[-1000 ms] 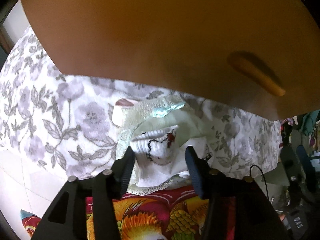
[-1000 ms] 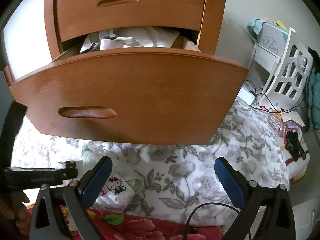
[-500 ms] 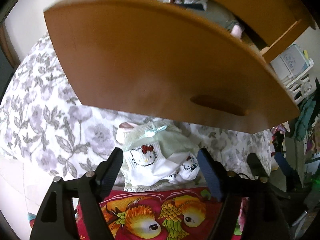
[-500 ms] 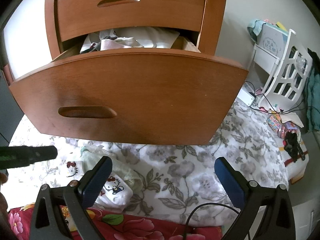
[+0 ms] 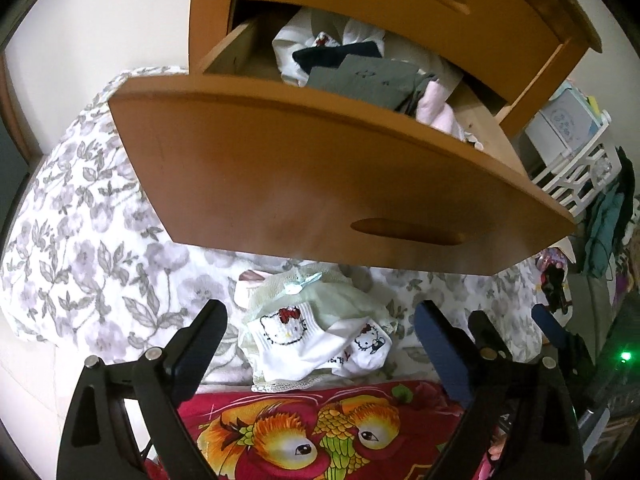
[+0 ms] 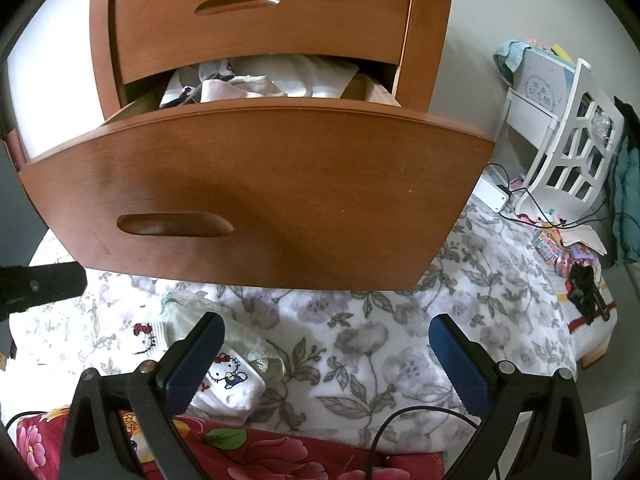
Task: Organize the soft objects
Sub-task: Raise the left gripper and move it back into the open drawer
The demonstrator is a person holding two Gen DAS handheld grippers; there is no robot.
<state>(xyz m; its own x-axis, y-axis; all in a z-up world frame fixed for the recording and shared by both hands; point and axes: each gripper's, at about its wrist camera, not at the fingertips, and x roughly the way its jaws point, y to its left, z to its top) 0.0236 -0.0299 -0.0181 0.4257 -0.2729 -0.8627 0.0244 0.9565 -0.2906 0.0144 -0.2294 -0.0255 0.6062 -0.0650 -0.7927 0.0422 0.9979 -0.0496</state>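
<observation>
White cat-print socks (image 5: 288,332) lie on a pale green lace-trimmed garment (image 5: 332,292), heaped on the bed below the open wooden drawer (image 5: 320,184). My left gripper (image 5: 320,308) hovers above this heap. Its jaws are opening, and the pads touch nothing. Folded clothes (image 5: 360,76) fill the drawer. In the right wrist view the socks (image 6: 228,376) sit behind the left finger of my right gripper (image 6: 326,322), which is open and holds nothing over the bedspread. The drawer front (image 6: 280,200) looms just ahead of it.
A grey floral bedspread (image 5: 80,240) covers the bed, with a red bird-print blanket (image 5: 300,432) at the near edge. The upper drawer (image 6: 260,20) is shut. A white rack (image 6: 568,148), cables (image 6: 540,216) and small clutter are at the right.
My left gripper's jaws have widened away from the white socks and the gripper has lifted, so the drawer's inside now shows. The right gripper has stayed still.
</observation>
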